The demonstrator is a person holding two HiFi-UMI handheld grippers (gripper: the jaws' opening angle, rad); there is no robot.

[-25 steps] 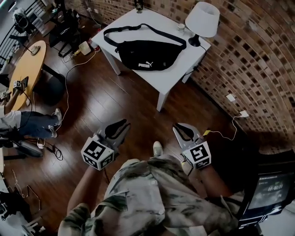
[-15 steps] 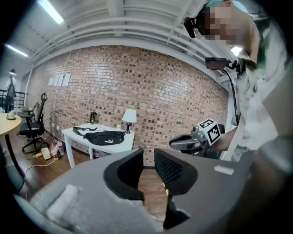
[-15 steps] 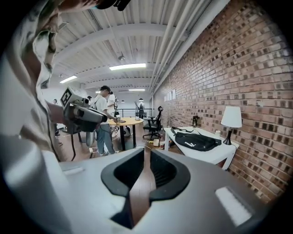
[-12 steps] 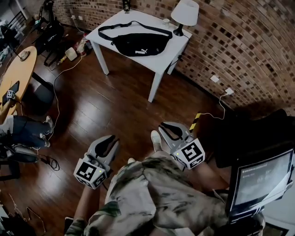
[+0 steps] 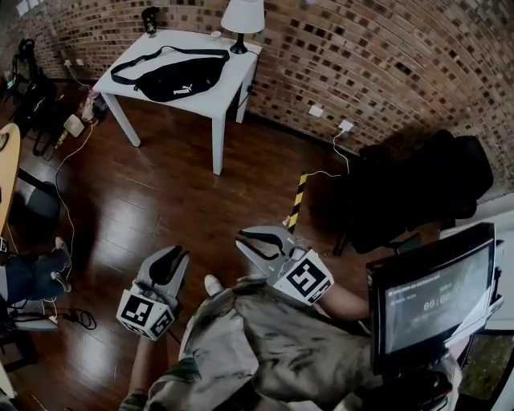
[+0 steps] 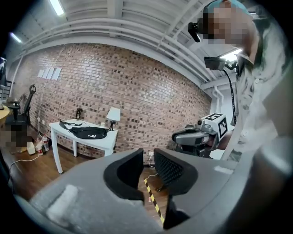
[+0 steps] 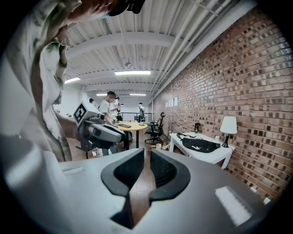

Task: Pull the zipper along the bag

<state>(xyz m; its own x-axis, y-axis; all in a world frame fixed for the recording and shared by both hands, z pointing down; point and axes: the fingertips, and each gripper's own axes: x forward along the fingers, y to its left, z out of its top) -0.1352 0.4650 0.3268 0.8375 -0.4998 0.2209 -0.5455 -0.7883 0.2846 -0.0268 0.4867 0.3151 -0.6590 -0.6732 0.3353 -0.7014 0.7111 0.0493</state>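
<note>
Wood floor (image 5: pixel 161 185) fills most of the head view. Task is not under way: the person stands well apart from the bag (image 5: pixel 170 78). Nearest are the left gripper (image 5: pixel 167 258) and right gripper (image 5: pixel 250 240), both held low by the torso and pointing out over the floor. Reads as a carry posture, not a reach. Left gripper view: jaws parted by a narrow gap, with only floor and a striped tape strip (image 5: pixel 297 197) showing through it, nothing held. Right gripper view is the same: slim gap, bare boards between the pads, nothing held. Near right is a monitor (image 5: pixel 434 293), and past it a black chair (image 5: pixel 418 185) by the wall. The tape strip lies mid-floor, between the person and the wall sockets (image 5: pixel 345 126). Far left, a white table (image 5: pixel 225 84) stands against the brick wall (image 5: pixel 385 72), with a lamp (image 5: pixel 242 16) at its far right corner. The bag lies flat on the tabletop, logo up, strap looped round its far side. Probably laid out so one gripper can pin the fabric while the other takes the pull tab. Zipper is too small to make out from here, so I can't tell where the slider sits. My read of the next move: close the distance to the table, then widen the jaws before going for the tab.
</note>
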